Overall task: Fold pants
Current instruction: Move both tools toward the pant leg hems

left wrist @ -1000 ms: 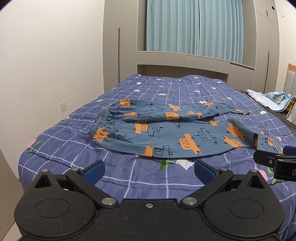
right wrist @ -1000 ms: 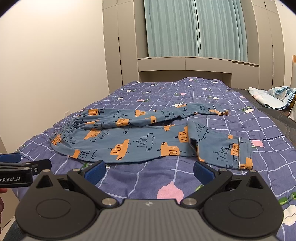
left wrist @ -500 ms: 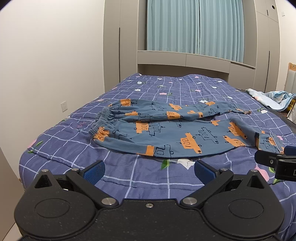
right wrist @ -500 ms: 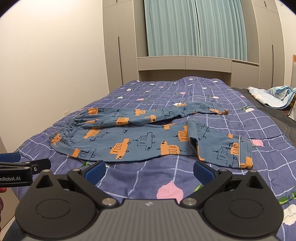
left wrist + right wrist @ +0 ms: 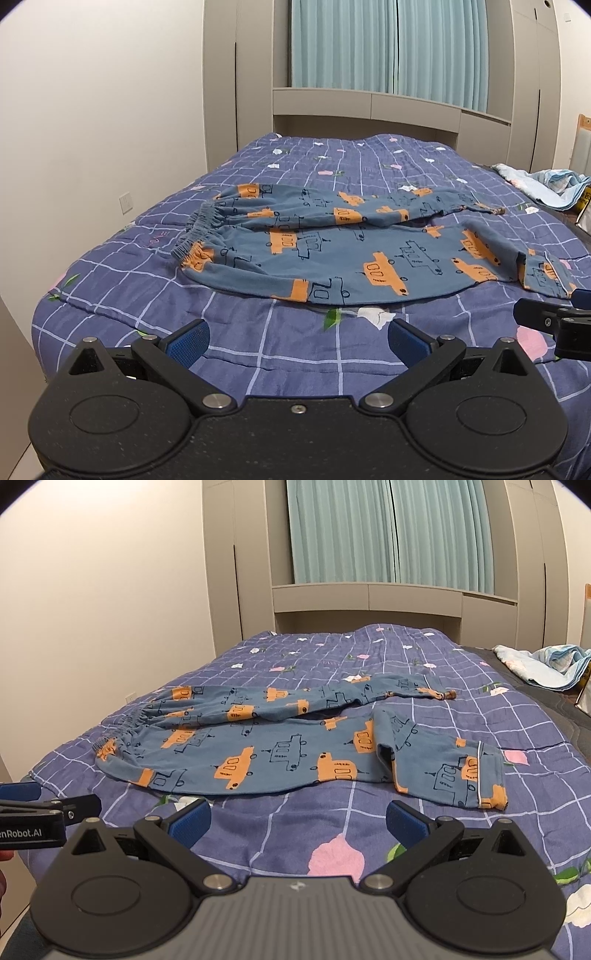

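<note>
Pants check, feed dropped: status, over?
Left gripper open, right gripper open, both empty. Pants unfolded on bed, near cuff flipped. Path clear.

The pants point(image 5: 354, 254) are blue with orange and outlined vehicle prints. They lie flat across the bed point(image 5: 295, 354), elastic waistband to the left, legs stretching right; the nearer leg's cuff end is folded over itself.

Home bedroom — quilted bed point(image 5: 303, 354), teal curtains point(image 5: 388, 48), built-in wardrobes point(image 5: 236, 565)
</note>
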The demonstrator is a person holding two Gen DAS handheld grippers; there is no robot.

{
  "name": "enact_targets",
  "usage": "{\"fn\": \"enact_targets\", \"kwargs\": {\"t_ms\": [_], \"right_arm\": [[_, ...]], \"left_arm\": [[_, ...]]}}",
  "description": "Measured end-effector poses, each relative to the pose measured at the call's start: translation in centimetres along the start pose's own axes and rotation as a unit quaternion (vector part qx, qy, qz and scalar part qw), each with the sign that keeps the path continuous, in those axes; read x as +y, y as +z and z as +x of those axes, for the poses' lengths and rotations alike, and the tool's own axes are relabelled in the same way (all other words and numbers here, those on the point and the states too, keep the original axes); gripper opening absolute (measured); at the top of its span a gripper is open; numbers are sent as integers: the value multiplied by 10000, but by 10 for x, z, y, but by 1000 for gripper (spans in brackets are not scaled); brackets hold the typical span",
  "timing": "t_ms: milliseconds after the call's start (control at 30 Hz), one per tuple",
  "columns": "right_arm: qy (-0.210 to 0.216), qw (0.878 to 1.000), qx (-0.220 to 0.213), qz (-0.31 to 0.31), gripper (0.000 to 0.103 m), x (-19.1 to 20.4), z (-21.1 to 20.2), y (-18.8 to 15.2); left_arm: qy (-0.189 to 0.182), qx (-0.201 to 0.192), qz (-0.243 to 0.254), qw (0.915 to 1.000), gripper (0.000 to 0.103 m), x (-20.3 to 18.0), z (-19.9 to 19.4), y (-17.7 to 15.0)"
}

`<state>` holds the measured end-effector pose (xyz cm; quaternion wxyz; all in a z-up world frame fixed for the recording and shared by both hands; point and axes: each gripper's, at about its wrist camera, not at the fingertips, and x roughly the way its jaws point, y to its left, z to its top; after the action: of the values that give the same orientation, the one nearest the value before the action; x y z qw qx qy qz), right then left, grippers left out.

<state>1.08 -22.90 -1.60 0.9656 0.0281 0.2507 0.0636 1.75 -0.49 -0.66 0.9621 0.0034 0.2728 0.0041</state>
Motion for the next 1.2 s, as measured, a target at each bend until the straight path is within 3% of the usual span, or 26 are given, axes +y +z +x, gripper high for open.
{"fn": "enact_targets", "kwargs": {"t_ms": [533, 833, 1200], "right_arm": [[-301, 9984, 477, 87, 103, -10, 36, 11], [-270, 9968, 743, 148, 103, -14, 58, 27], [-118, 9974, 708, -5, 103, -20, 94, 62]], "left_arm": [[-102, 534, 29, 9985, 102, -2, 42, 17], [-2, 799, 106, 9967, 102, -8, 60, 32], [287, 918, 491, 9942, 102, -5, 104, 79]]}}
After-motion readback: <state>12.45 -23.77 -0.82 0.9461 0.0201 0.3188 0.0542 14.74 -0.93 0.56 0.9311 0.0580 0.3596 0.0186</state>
